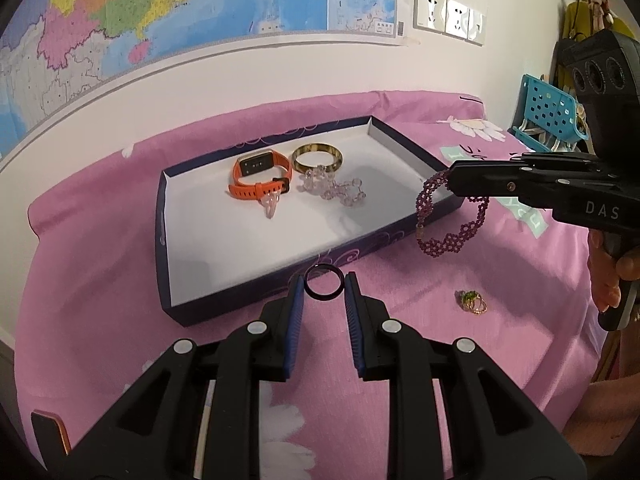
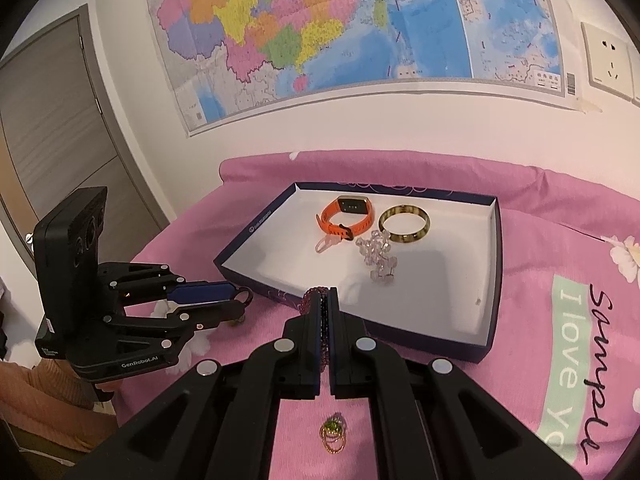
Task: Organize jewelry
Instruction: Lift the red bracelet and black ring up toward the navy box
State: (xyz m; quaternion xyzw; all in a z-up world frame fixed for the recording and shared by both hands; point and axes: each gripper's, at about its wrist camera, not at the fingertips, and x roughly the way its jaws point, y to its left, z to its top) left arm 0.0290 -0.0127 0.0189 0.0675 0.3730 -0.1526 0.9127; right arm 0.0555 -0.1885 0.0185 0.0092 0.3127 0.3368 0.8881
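Observation:
My left gripper [image 1: 324, 282] is shut on a black ring [image 1: 324, 299], held just above the near wall of the dark blue box [image 1: 162, 216]. The same left gripper [image 2: 244, 298] shows from the side in the right wrist view. My right gripper [image 2: 325, 294] is shut on a purple beaded bracelet [image 1: 448, 236], which dangles over the box's right corner. Inside the box lie an orange watch [image 1: 260, 180], a gold bangle [image 1: 318, 156] and clear crystal beads [image 1: 340, 188]. Gold rings with a green stone [image 1: 472, 302] rest on the pink cloth; the gold rings [image 2: 334, 434] also show below my right fingers.
The pink cloth [image 1: 100, 280] covers the surface against a white wall with a map [image 1: 160, 8]. A blue perforated basket [image 1: 548, 112] stands at the far right. A person's hand [image 1: 624, 276] holds the right gripper's handle. A door [image 2: 48, 120] is to the left.

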